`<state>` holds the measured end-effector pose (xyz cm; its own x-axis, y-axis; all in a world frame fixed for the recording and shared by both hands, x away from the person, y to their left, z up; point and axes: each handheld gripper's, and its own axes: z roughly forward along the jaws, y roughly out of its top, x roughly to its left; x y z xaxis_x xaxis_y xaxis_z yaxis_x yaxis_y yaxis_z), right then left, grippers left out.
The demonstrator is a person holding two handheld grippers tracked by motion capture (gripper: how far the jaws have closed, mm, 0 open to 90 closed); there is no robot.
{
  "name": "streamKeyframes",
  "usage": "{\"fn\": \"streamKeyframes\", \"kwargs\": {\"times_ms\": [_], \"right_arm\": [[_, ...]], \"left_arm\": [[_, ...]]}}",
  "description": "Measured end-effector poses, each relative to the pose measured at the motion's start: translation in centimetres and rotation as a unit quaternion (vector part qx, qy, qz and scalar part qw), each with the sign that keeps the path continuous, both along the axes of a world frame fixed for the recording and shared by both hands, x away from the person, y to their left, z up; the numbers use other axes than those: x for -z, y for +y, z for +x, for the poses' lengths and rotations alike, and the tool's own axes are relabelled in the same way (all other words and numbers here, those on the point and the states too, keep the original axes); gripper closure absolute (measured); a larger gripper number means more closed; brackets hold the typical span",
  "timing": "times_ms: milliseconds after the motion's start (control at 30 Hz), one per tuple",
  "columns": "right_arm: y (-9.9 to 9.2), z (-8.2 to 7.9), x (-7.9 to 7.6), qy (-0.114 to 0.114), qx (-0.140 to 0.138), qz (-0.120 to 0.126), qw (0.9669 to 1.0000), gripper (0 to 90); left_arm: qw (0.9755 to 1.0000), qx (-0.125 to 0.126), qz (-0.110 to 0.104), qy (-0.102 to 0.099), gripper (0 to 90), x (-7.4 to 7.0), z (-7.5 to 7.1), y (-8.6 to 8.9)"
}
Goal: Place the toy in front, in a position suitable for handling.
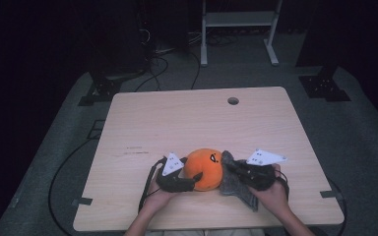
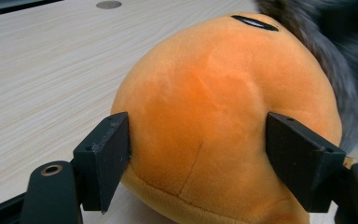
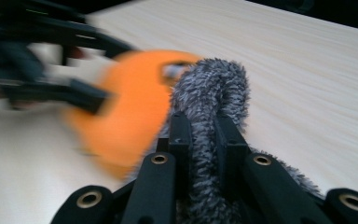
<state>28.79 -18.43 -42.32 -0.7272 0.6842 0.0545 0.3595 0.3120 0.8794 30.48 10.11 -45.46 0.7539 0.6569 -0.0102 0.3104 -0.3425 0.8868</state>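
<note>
An orange plush toy (image 1: 204,168) sits near the front edge of a pale wooden table (image 1: 177,118), just ahead of the person's hands. It is round and soft, with a short velvety pile, a faint seam running down its side and a small dark stitched mark on top. Against its right side lies a grey fuzzy fabric piece (image 1: 236,184), shaggy and mottled in dark and light grey, which trails toward the table's front edge.

We see the left gripper (image 1: 189,183) holding the toy from the left; in the left gripper view its two black jaws press into the toy's (image 2: 223,121) flanks, so it is clamped on the plush. The right gripper (image 1: 236,172) comes in from the right. In the right gripper view its jaws stand nearly together, pinching a fold of the fuzzy fabric (image 3: 209,140), with the orange toy (image 3: 126,116) blurred just beyond.

We judge the step in hand to be working the grey fabric on or off the toy while the other hand steadies it; which of the two we cannot tell. The next move likely calls for a firm hold on the toy and a steady pull on the fabric, without letting the fold slip.

A round hole (image 1: 233,101) is set near the table's far edge.
</note>
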Motion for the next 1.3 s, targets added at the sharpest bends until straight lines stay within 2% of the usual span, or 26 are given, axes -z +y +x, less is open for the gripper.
{"fn": "streamKeyframes", "kwargs": {"times_ms": [33,67,100,133,200,233,300,367,433,500,533,567,600,633,733,833,933,1000,1067,1100,1133,1167,1200,1300], "right_arm": [[0.6,-0.5,-0.1,-0.002,-0.016,0.005,0.9999,78.9],[1.3,-0.9,-0.2,-0.007,-0.030,0.000,0.9995,78.8],[1.3,-0.9,-0.2,-0.007,-0.030,0.000,0.9995,78.8],[2.4,-1.2,-0.4,-0.029,-0.032,-0.022,0.9988,78.6],[2.1,-0.8,-0.4,-0.026,-0.021,-0.018,0.9993,78.6],[1.6,-0.3,-0.3,-0.019,-0.006,-0.013,0.9997,78.7],[0.5,0.5,0.0,-0.014,0.017,-0.018,0.9996,78.6],[-0.1,0.8,0.3,-0.002,0.023,-0.014,0.9996,78.5],[0.1,0.1,0.1,-0.002,0.005,-0.002,1.0000,78.4],[1.1,-0.9,-0.2,-0.006,-0.025,0.006,0.9997,78.1],[1.7,-1.4,-0.2,-0.014,-0.037,-0.003,0.9992,78.1],[1.7,-1.4,-0.2,-0.014,-0.037,-0.003,0.9992,78.1],[2.5,-1.7,-0.2,-0.031,-0.036,-0.026,0.9985,78.1],[2.4,-1.4,-0.2,-0.029,-0.032,-0.025,0.9988,78.2],[0.9,-0.2,-0.1,-0.020,0.010,-0.023,0.9995,78.4],[0.0,0.2,0.2,-0.014,0.023,-0.035,0.9990,78.4],[0.7,-0.7,0.0,-0.015,-0.009,-0.023,0.9996,78.4],[2.1,-1.7,-0.1,-0.019,-0.046,-0.023,0.9985,78.2],[3.2,-2.3,0.0,-0.034,-0.055,-0.047,0.9968,78.1],[3.2,-2.3,0.0,-0.034,-0.055,-0.047,0.9968,78.1],[3.3,-2.3,0.0,-0.038,-0.052,-0.051,0.9966,78.2],[2.6,-1.4,0.0,-0.028,-0.032,-0.042,0.9982,78.1],[2.1,-1.0,0.0,-0.027,-0.017,-0.043,0.9986,78.0],[0.7,-0.1,0.3,-0.014,0.007,-0.046,0.9988,78.1]], "left_arm": [[1.0000,-0.001,0.000,0.000,23.5,0.0,0.0,0.0],[1.0000,-0.002,0.000,0.000,23.5,0.0,0.0,0.0],[1.0000,-0.002,0.000,0.000,23.5,0.0,0.0,0.0],[1.0000,-0.002,-0.003,0.002,23.5,0.0,0.0,0.2],[0.9998,0.011,-0.015,0.002,22.6,-0.1,0.0,0.4],[0.9995,0.022,-0.023,-0.003,20.8,-0.1,-0.1,0.6],[0.9991,0.035,-0.017,-0.015,19.5,-0.3,-0.4,0.7],[0.9993,0.033,-0.005,-0.020,20.1,-0.3,-0.6,0.4],[0.9993,0.022,0.011,-0.027,23.0,-0.3,-0.7,0.0],[0.9995,0.016,0.011,-0.026,24.7,-0.3,-0.6,-0.1],[0.9995,0.013,0.014,-0.026,25.1,-0.3,-0.6,-0.1],[0.9995,0.013,0.014,-0.026,25.2,-0.3,-0.6,-0.1],[0.9996,0.010,0.014,-0.024,25.3,-0.3,-0.6,0.0],[0.9996,0.008,0.012,-0.023,25.7,-0.3,-0.6,0.0],[0.9998,0.006,0.005,-0.018,26.2,-0.2,-0.6,0.2],[0.9998,0.005,0.001,-0.019,25.9,-0.1,-0.6,0.1],[0.9998,0.001,0.002,-0.019,25.4,0.0,-0.5,0.0],[0.9998,-0.001,0.003,-0.019,25.4,0.0,-0.5,0.0],[0.9998,0.000,0.004,-0.019,25.3,-0.1,-0.5,0.0],[0.9998,0.000,0.004,-0.019,25.4,-0.1,-0.5,0.0],[0.9999,0.000,0.000,-0.016,25.4,-0.1,-0.6,0.2],[0.9998,0.001,-0.006,-0.017,25.4,0.0,-0.6,0.3],[0.9998,0.001,-0.007,-0.019,25.3,0.0,-0.6,0.3],[0.9998,-0.001,-0.007,-0.021,25.3,-0.1,-0.6,0.1]]}}
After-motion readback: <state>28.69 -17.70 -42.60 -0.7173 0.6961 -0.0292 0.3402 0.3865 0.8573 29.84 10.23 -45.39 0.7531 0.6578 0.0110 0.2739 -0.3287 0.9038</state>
